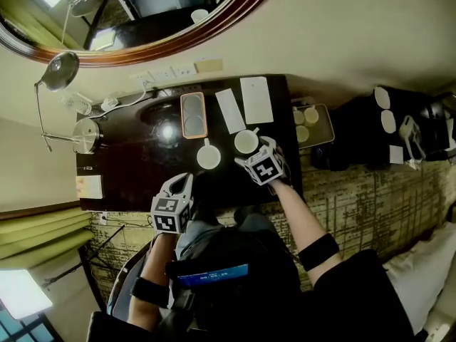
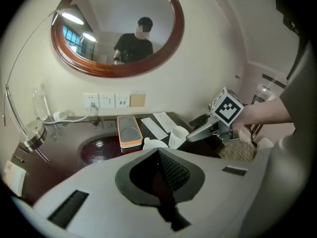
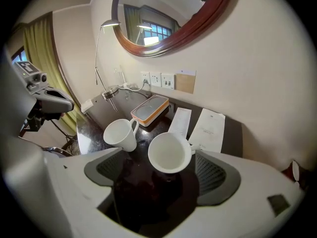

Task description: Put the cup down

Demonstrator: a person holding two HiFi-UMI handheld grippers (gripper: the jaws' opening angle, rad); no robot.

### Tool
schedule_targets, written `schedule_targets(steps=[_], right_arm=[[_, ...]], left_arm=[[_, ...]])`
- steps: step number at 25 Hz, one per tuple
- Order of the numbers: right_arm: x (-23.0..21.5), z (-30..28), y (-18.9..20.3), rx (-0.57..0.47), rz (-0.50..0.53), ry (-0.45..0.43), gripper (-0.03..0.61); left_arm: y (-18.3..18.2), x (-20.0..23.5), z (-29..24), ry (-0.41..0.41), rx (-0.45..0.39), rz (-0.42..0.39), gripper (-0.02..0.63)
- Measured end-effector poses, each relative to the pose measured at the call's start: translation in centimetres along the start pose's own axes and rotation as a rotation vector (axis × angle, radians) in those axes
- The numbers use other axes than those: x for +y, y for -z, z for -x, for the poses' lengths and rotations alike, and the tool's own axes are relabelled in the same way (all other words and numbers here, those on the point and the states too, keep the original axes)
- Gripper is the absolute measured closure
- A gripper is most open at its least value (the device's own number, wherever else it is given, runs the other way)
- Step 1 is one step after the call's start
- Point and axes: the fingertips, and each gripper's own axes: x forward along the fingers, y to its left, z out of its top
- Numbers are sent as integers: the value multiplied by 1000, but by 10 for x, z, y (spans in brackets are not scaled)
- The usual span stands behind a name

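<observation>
Two white cups stand on the dark table (image 1: 135,164). The right cup (image 1: 246,142) (image 3: 169,152) sits upright between the wide jaws of my right gripper (image 1: 251,154) (image 3: 158,168), its handle toward the right jaw; the pads are not pressing on it. The other cup (image 1: 209,156) (image 3: 120,134) stands just to its left, outside the jaws. My left gripper (image 1: 183,182) (image 2: 161,156) hovers over the table's near edge, shut with nothing in it. In the left gripper view both cups (image 2: 177,135) show beyond its jaws, beside the right gripper (image 2: 199,132).
An orange-rimmed flat case (image 1: 193,115) and two paper sheets (image 1: 256,99) lie behind the cups. A metal desk lamp (image 1: 87,134) stands at the table's left end. A small tray with lidded cups (image 1: 311,125) sits on a stand at the right. An oval mirror (image 1: 142,20) hangs above.
</observation>
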Motion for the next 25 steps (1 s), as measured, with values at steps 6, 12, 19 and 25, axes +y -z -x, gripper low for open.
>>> schedule_targets(steps=[6,12,19,25], right_arm=[[-13,-25,-6,52,-27,49,94],[-21,-46,-10,89,-42,78,94],[-18,-61,5,153,-31,81,152],[-16,-61,5,159,13,68,161]], left_arm=[[7,20,0,29,30,0,614],[18,42,8,8,38,31,614],[25,60,11,-9,39,51,614],[20,57,6,1,29,60,614]])
